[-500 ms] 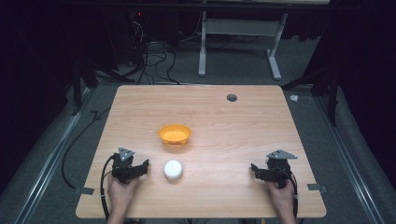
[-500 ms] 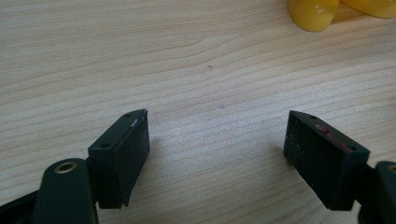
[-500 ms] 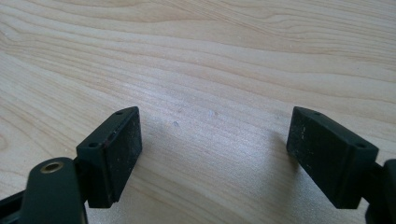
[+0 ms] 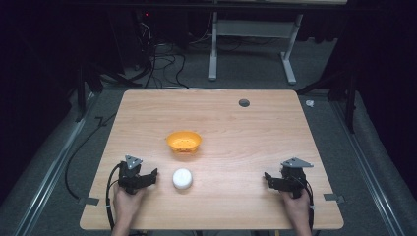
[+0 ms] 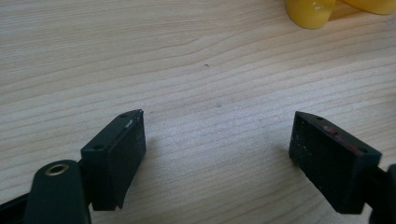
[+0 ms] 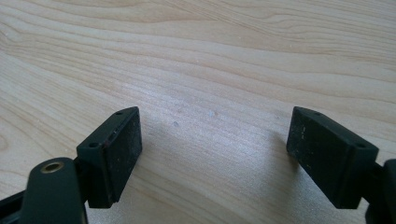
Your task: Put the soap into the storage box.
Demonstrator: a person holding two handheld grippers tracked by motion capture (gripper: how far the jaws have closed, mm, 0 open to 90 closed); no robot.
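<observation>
**Desk editor:** What is the high view showing us?

**Photographer:** A person is resting both tools on a wooden desk [image 4: 221,113]. The left gripper [image 4: 151,176] is sitting at about 7 o'clock, its jaws spread wide and holding nothing. The right gripper [image 4: 268,178] is waiting at 5 o'clock, jaws likewise apart and empty.

**Desk editor:** And the objects?

**Photographer:** A white round piece [image 4: 182,178] is lying just beside the left gripper, on its 3 o'clock side, not touching it. An orange bowl [image 4: 184,141] is standing near the desk's centre, at 12 o'clock from the white piece and apart from it.

**Desk editor:** So how far along is the work?

**Photographer:** It looks barely started. Nothing is being gripped and the bowl appears empty. Judging by the layout, grasping the white piece and carrying it to the bowl are both still ahead. In the left gripper view, bare wood is lying between the jaws, with the bowl's yellow edge [image 5: 310,11] peeking in at 1 o'clock.
</observation>
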